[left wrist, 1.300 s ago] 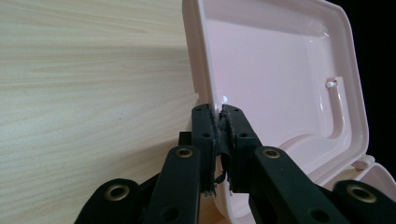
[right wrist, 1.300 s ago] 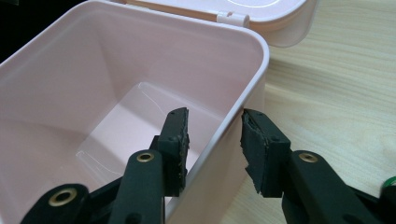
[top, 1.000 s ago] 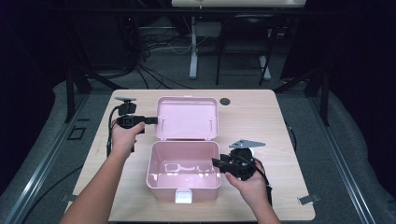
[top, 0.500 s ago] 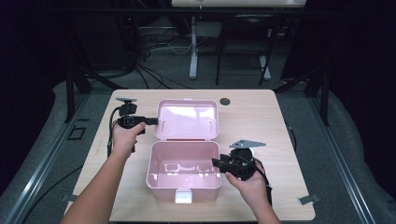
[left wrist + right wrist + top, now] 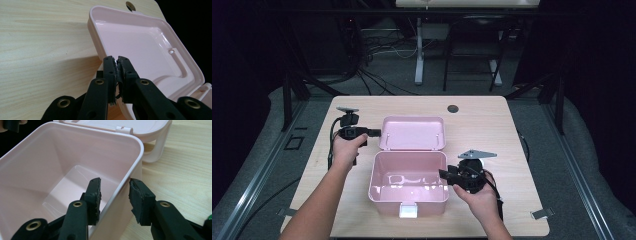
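Note:
An empty pink plastic box [image 5: 408,196] stands open in the middle of the table, its lid [image 5: 412,133] hinged back behind it and tilted off the tabletop. My left gripper [image 5: 375,133] is at the lid's left edge, jaws closed on the rim [image 5: 96,42]; the tips [image 5: 116,60] meet with almost no gap. My right gripper [image 5: 445,174] is open astride the box's right wall [image 5: 130,172]. One finger [image 5: 93,192] is inside the box and the other finger [image 5: 140,200] is outside. The box floor [image 5: 65,187] is bare.
A white latch [image 5: 408,211] sticks out from the box's front. A white handle [image 5: 156,147] hangs under the lid. A round cable hole [image 5: 453,108] sits near the far edge of the wooden table [image 5: 517,135]. Dark floor and cables lie beyond.
The lid's far edge has come nearer, so the lid looks shorter from above. Both hands and grippers have stayed almost where they were.

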Motion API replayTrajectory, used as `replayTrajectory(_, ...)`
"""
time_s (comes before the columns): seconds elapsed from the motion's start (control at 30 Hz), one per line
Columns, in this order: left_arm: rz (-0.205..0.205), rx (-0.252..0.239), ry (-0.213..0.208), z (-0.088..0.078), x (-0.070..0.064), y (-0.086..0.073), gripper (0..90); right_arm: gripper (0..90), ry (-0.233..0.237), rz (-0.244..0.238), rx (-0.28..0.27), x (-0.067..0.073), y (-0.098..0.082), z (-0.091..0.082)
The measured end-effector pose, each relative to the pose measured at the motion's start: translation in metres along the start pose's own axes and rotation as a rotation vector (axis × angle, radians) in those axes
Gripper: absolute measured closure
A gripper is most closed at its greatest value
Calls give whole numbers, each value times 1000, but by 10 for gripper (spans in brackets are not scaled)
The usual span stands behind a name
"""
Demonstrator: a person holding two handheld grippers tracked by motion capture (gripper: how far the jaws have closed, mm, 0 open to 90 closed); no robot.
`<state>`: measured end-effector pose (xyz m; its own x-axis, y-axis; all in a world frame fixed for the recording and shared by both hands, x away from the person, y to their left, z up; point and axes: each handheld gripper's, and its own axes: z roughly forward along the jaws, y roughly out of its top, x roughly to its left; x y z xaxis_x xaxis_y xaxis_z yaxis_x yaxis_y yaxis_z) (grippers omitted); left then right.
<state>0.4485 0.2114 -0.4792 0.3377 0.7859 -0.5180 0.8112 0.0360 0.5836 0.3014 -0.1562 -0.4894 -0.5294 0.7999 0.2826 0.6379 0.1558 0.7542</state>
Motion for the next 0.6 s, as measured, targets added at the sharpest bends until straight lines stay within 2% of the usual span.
replayTrajectory(0.4,11,-6,5,0,-1,-1,852,616,0,-1,0,0,0,0)
replayTrajectory(0.6,26,-18,10,-5,-4,-2,792,596,2,-12,1,0,1,-1)
